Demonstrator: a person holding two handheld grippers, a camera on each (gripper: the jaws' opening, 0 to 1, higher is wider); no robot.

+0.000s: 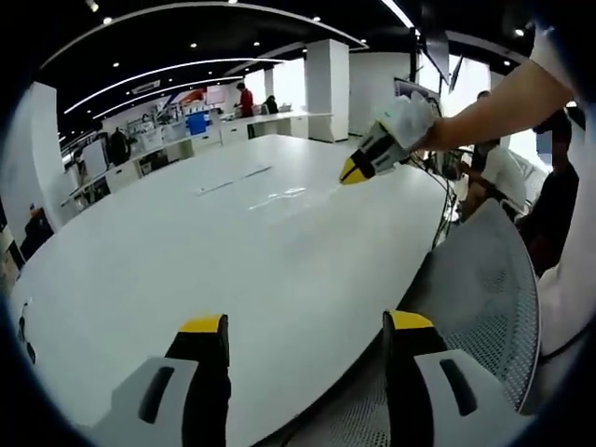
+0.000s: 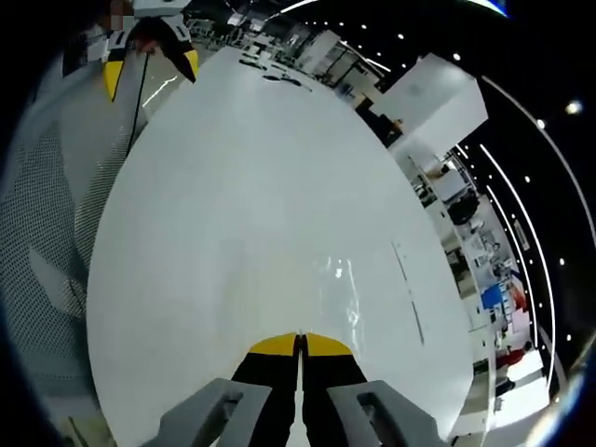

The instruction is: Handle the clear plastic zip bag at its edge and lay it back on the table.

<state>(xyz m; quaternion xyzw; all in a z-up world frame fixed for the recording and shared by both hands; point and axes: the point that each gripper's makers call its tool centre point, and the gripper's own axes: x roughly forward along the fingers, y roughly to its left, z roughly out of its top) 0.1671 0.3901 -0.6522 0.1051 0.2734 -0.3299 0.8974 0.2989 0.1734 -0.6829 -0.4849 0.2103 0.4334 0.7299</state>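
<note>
The clear zip bag [image 1: 265, 192] lies flat on the white table [image 1: 186, 261], far from me, its zip strip a thin line on the left. My left gripper [image 1: 307, 322] is open over the table's near edge, well short of the bag. My right gripper [image 1: 352, 173], held in a hand, comes in from the right, shut, with its tip just right of the bag. In the right gripper view, my right gripper [image 2: 300, 343] is shut with its tips at the near edge of the bag [image 2: 368, 289]. Nothing shows between its jaws. The left gripper [image 2: 151, 63] stands open at the table's far end.
A grey mesh chair [image 1: 484, 279] stands against the table's right edge and appears again as the chair [image 2: 47, 233] on the left. A person's arm [image 1: 494, 102] reaches over it. Desks, a white pillar [image 1: 328, 88] and people lie beyond the table.
</note>
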